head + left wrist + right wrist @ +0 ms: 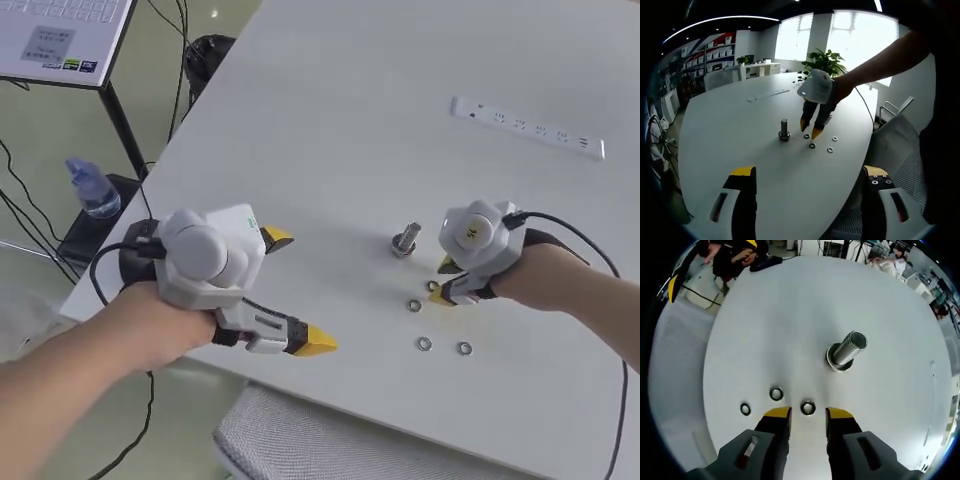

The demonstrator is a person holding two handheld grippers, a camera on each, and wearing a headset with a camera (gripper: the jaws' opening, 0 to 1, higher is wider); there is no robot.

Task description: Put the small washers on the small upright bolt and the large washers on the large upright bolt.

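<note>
One steel bolt [405, 240] stands upright on the white table [330, 130]. Several small washers lie flat in front of it, among them a washer [414, 305], a second [424, 344] and a third [464, 348]. My right gripper [442, 281] points down at the table just right of them, open by a narrow gap. In the right gripper view one washer [808, 408] lies just ahead of the gap between its tips [808, 413], with the bolt [847, 351] beyond. My left gripper [298, 290] hovers wide open and holds nothing, over the near left edge of the table.
A white power strip [527, 127] lies at the far right of the table. Off the left edge are a laptop [60, 40] on a stand, cables and a water bottle [93, 187] on the floor. A grey chair [330, 440] sits below the near edge.
</note>
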